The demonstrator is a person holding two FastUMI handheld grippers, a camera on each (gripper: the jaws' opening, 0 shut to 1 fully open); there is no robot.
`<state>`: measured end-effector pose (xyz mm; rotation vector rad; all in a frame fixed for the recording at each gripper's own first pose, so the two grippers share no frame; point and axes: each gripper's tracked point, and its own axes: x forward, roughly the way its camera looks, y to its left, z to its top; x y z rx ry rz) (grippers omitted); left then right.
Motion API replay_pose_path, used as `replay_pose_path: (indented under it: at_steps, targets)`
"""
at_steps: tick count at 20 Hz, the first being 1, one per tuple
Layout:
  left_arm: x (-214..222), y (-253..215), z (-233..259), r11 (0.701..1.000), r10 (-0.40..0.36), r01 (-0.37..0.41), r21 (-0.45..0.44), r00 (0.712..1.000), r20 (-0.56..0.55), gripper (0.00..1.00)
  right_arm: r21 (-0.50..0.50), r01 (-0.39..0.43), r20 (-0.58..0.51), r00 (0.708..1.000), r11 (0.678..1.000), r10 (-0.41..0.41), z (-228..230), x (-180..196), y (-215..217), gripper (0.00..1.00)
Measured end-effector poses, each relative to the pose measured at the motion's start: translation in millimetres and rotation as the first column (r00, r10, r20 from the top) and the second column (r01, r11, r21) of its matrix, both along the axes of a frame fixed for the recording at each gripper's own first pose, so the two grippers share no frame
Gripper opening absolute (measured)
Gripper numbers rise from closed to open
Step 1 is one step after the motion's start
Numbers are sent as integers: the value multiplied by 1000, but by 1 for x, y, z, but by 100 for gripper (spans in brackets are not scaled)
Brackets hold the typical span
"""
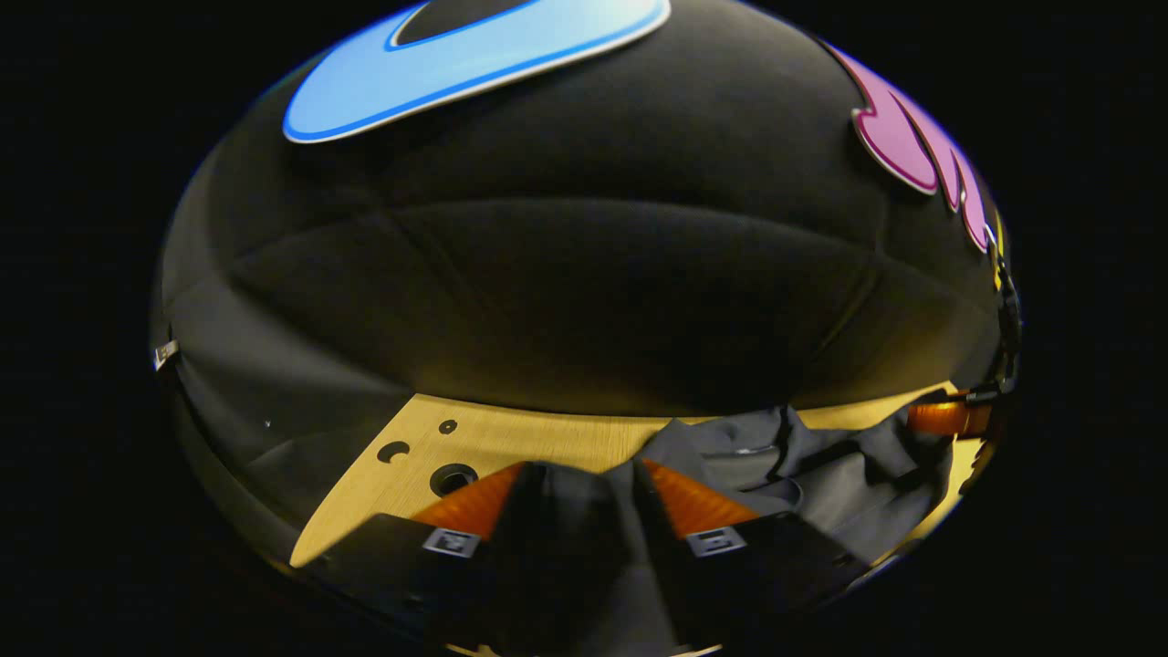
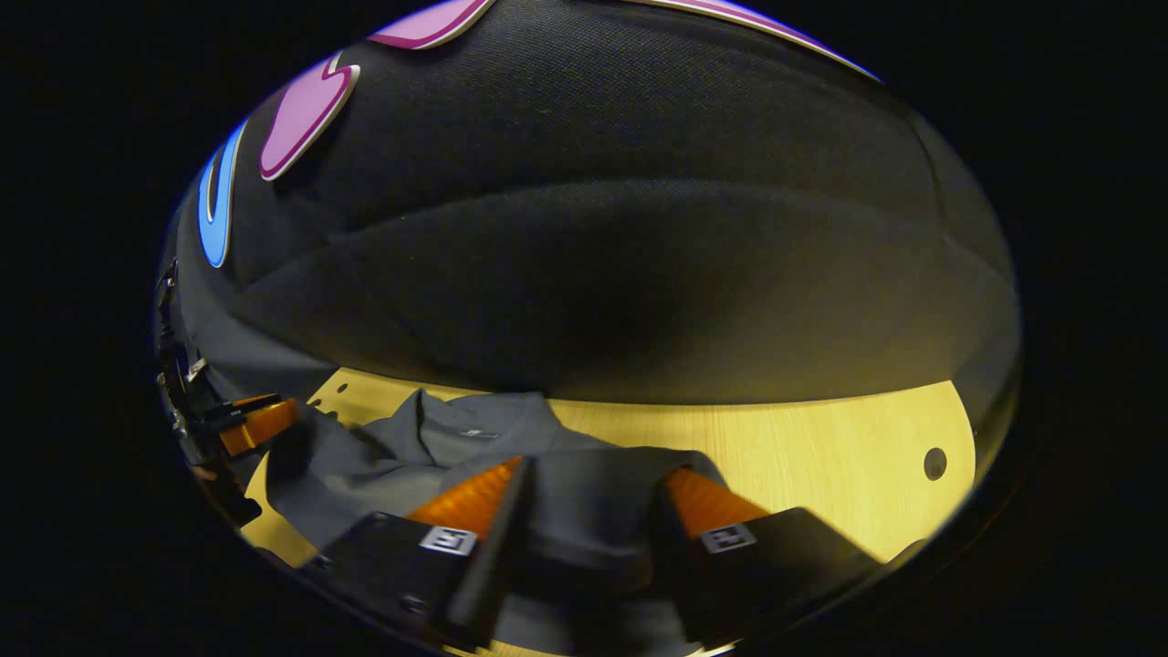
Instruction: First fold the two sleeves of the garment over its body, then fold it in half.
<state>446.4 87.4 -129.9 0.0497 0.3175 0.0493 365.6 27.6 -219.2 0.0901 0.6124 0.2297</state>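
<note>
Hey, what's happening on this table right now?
A person is folding a dark grey garment on a wooden table, one gripper in each hand. Cloth sits between the fingers of the left gripper and of the right gripper; whether they pinch it is unclear. The garment lies rumpled, not yet neatly folded.

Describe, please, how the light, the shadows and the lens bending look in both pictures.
Left gripper view: warm light falls on the wooden table; the dark garment shows little detail; the table's far edge curves from the fisheye. Right gripper view: the table is bright, the wall above is dim, and the garment darkens between the fingers.
</note>
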Motion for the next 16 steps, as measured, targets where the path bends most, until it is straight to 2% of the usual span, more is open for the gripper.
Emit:
replay_pose_path:
  at_steps: [1, 2, 6, 9, 14, 16]
  targets:
    - [-4, 3, 6, 1000, 1, -1, 13, 1000, 4, 76, -24, 9, 19, 1000, 1000, -8, 5, 4, -6, 95]
    - [-7, 7, 11, 999, 2, -2, 35, 1000, 7, 93, -38, 21, 43, 999, 999, -20, 17, 2, -15, 100]
    - [-32, -1, 50, 999, -13, 11, 43, 998, 58, 94, 1, 72, 88, 994, 997, -71, 61, -8, -32, 99]
    - [-63, -11, 81, 999, -32, 27, 46, 994, 101, 95, -42, 86, 152, 985, 995, -79, 94, -32, -43, 99]
    - [-133, -33, 142, 991, -104, 83, 100, 971, 218, 95, -116, 97, 284, 957, 989, -60, 157, -91, -39, 99]
    - [-167, -44, 160, 990, -128, 109, 89, 961, 246, 94, -132, 98, 323, 945, 986, -50, 184, -125, -39, 99]
